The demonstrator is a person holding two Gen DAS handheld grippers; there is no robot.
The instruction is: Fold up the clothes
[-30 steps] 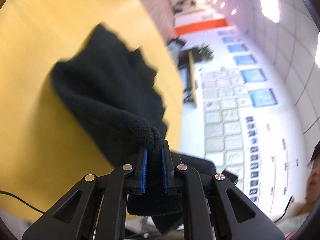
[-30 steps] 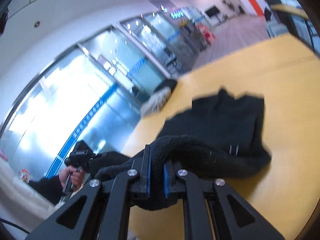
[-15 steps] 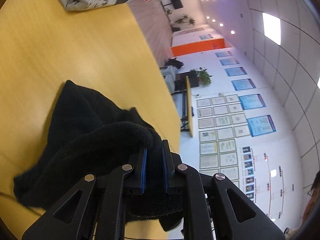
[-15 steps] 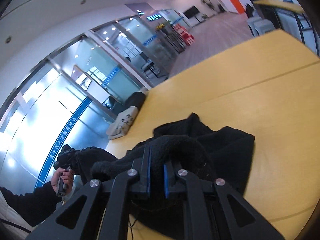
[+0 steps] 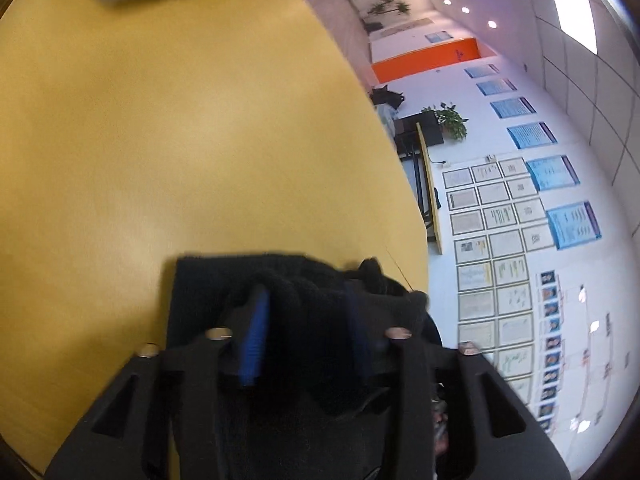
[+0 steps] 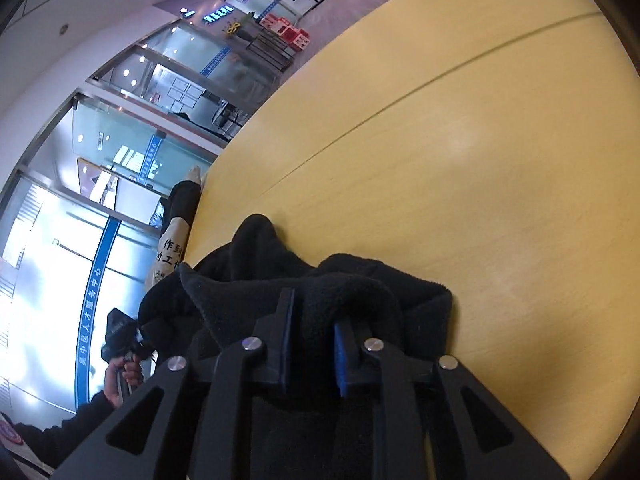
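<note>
The black fleece garment [image 5: 304, 292] is being let go on the yellow worktop [image 5: 200, 128] as both the left tool [image 5: 306, 328] and right tool [image 6: 314, 346], clamped a second ago, are being opened, the fold being laid.

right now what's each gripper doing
left gripper: jaws opening, black fleece garment loose between them
right gripper: jaws opening, same fleece between them

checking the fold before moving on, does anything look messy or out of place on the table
The black fleece is bunched in a lumpy heap at the near edge of the yellow table, not flat. A hump of it sits between the jaws of both the left gripper and right gripper, which are opening. Nothing spilled or damaged.
</note>
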